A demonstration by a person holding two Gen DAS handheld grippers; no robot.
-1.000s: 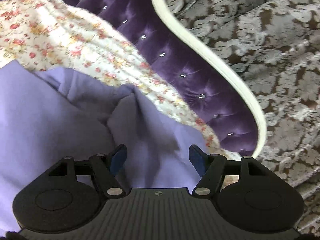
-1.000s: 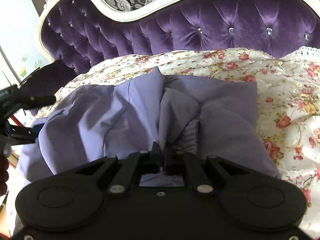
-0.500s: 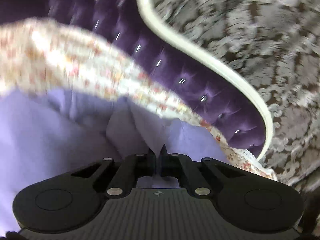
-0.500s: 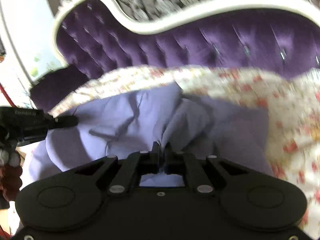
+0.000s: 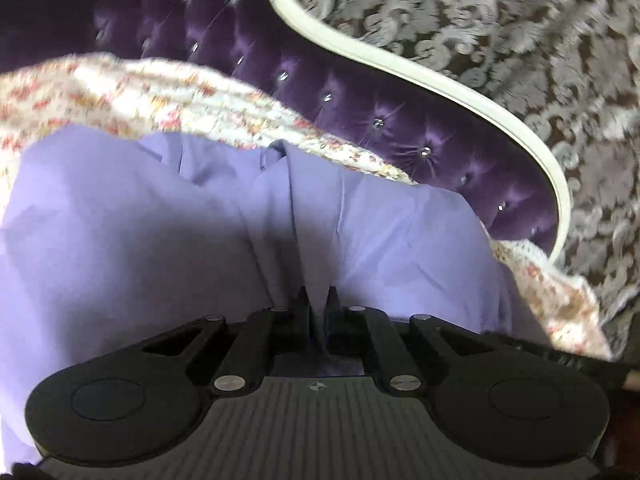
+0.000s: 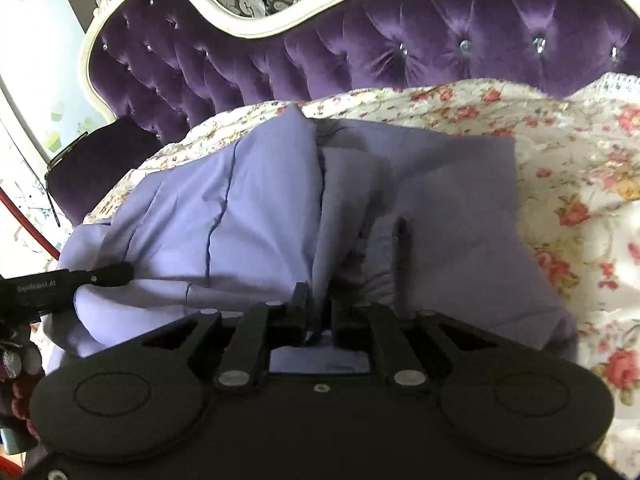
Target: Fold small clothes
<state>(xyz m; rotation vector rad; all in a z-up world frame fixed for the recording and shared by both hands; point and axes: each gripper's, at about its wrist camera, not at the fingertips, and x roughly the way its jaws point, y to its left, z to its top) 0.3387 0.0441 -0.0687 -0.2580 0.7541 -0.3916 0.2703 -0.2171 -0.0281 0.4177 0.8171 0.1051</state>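
A lavender garment (image 5: 168,216) lies bunched on a floral bedspread (image 5: 132,88). My left gripper (image 5: 319,300) is shut on a pinched fold of its near edge. In the right wrist view the same garment (image 6: 264,208) spreads across the floral bedspread (image 6: 580,184), with a dark seam down its left part. My right gripper (image 6: 319,300) is shut on another fold of the near edge. The left gripper (image 6: 100,274) shows at the left edge of that view, holding the cloth's left end.
A purple tufted headboard (image 6: 400,48) with a white curved frame (image 5: 460,84) stands behind the bed. Patterned grey-brown curtains (image 5: 520,32) hang beyond it. A dark purple chair (image 6: 92,168) stands at the left of the bed.
My left gripper was open a second ago and has closed on a fold of the garment. Both grippers have lifted and pulled the cloth, which now lies more stretched out.
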